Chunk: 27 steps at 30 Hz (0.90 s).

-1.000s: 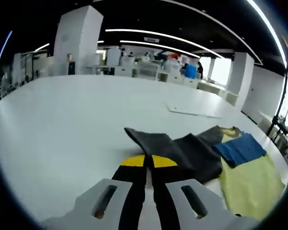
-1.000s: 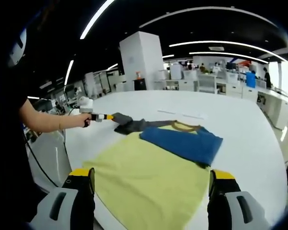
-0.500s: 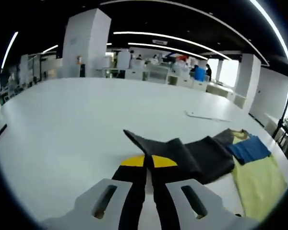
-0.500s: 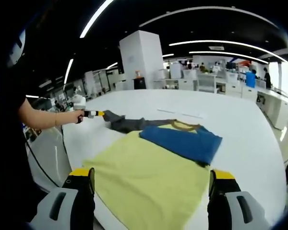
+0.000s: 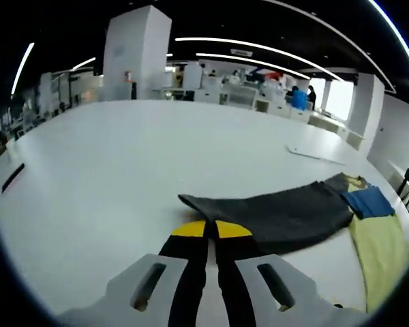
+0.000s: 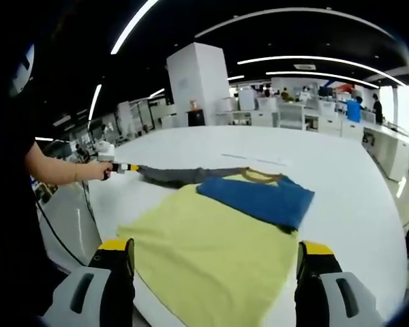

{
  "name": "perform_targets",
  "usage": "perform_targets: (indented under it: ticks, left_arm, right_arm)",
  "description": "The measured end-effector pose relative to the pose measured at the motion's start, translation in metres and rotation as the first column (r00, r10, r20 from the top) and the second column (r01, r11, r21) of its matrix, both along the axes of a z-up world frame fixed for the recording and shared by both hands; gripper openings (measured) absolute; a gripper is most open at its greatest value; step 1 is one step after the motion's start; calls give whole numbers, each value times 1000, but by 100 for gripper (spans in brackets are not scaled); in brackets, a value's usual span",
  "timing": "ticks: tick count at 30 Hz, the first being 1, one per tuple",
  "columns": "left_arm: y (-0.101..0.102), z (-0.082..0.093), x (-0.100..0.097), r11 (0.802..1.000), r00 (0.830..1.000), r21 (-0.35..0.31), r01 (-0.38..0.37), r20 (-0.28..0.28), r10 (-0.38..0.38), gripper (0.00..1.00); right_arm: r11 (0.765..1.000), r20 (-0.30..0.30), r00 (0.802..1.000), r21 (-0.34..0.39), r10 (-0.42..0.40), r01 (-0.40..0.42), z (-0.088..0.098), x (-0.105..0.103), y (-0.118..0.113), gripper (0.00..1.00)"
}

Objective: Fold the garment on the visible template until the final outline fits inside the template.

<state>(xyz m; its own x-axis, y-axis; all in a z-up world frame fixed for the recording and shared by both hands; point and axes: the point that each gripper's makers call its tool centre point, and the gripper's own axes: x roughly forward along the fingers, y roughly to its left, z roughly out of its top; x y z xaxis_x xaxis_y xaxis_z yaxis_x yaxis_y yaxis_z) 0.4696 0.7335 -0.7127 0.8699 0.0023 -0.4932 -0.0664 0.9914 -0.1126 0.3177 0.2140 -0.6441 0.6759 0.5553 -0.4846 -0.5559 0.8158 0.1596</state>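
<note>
While the white table [image 6: 368, 177] spans both views, the right gripper view alone takes in the whole garment [image 6: 211, 252]: yellow body flat near the table's near edge, blue sleeve [image 6: 259, 197] folded over it, grey sleeve [image 5: 279, 214] drawn out straight toward the table's left edge. Left gripper [image 5: 206, 231], jaws closed on the grey sleeve's cuff, seen close in its own view. Right gripper [image 6: 215, 255], jaws wide apart, over the garment. Flat white sheet [image 5: 317, 154] lies farther up the table. Hand [image 6: 99, 170].
</note>
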Motion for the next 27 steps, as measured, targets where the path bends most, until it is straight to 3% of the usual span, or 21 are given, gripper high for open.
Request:
perform_targets:
  ticks: [14, 21, 27]
  left_arm:
    - [2, -33, -13, 999, 997, -34, -37, -71, 35, 1]
    - [3, -36, -14, 993, 994, -80, -86, -68, 80, 1]
    - [0, -31, -14, 993, 994, -81, -90, -66, 85, 1]
  right_arm:
    - [1000, 0, 1000, -3, -16, 16, 0, -3, -3, 99]
    - [1000, 4, 1000, 0, -19, 19, 0, -2, -7, 99]
    - [1000, 13, 1000, 5, -18, 18, 2, -4, -7, 99]
